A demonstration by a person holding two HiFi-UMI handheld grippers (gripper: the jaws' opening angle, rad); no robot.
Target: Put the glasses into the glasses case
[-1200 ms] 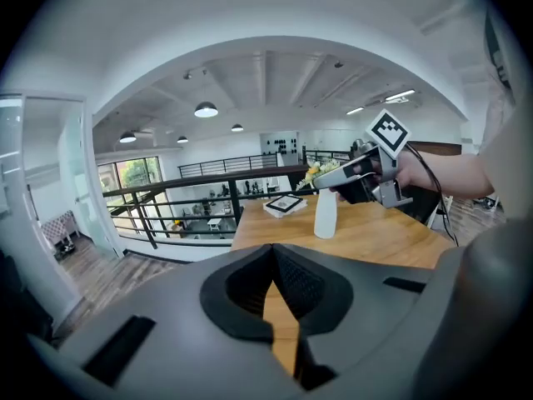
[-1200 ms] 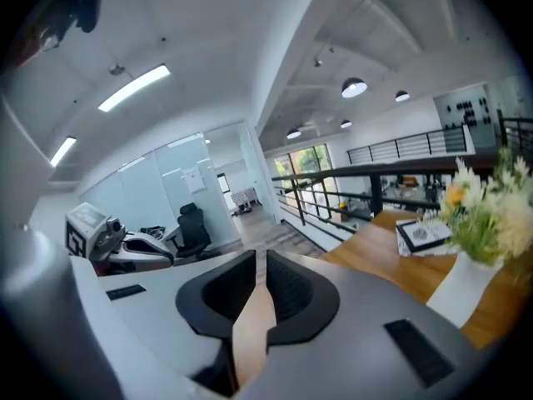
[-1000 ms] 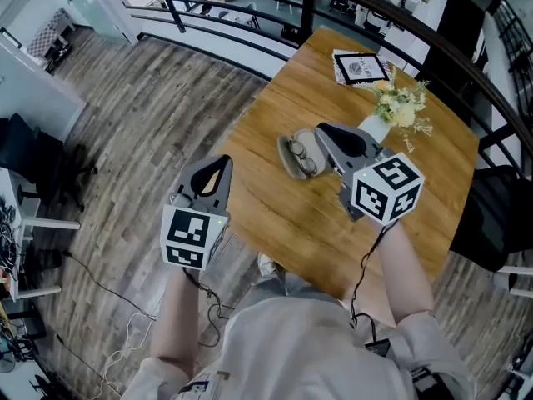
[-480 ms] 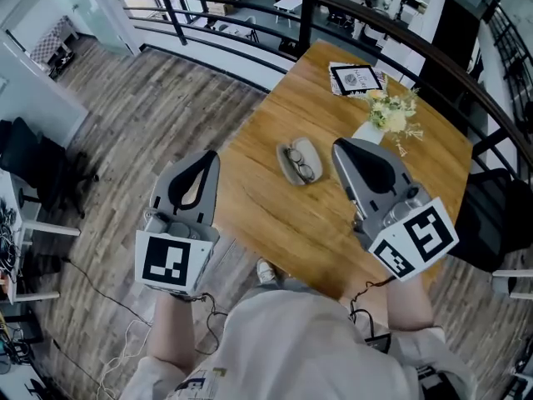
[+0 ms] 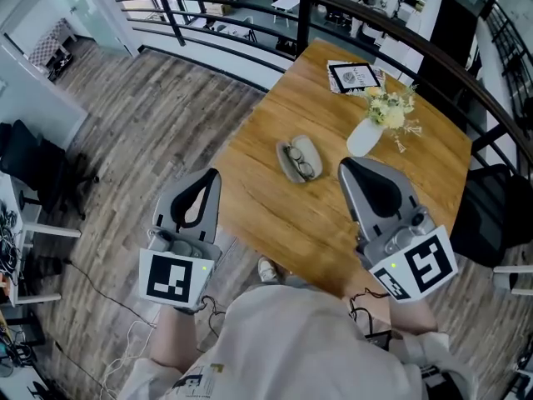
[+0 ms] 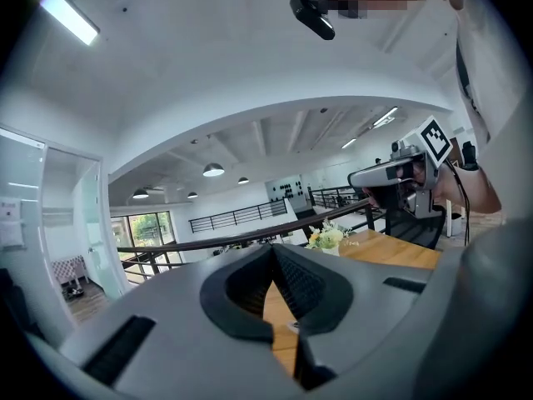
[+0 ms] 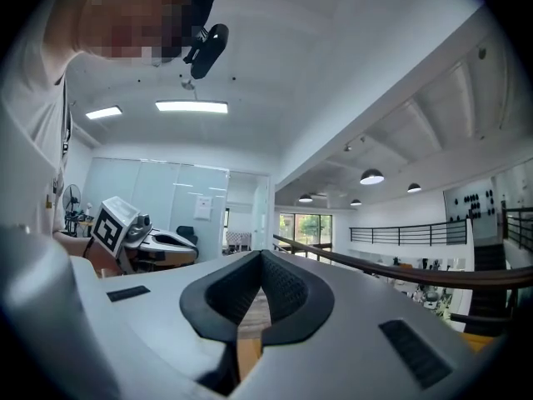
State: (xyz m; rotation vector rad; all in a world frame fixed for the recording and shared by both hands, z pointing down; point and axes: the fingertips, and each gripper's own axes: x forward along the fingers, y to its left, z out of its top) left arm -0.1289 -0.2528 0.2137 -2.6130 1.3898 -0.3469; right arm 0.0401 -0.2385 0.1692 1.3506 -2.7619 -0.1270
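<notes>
We see the glasses case lying open near the middle of the wooden desk, and the dark-framed glasses lie inside it, with nothing shut over them; we cannot tell which half of the case they rest in. Further back on the desk a white vase holds a bunch of pale flowers, and beyond it lies a framed card. Our left claw is held out over the wooden floor, just off the desk's edge, its tips pressed together with nothing between them. Our right claw is held above the desk's near side, to the right of the case and apart from it, also pressed together and pinching nothing. Neither claw touches the case or the glasses.
</notes>
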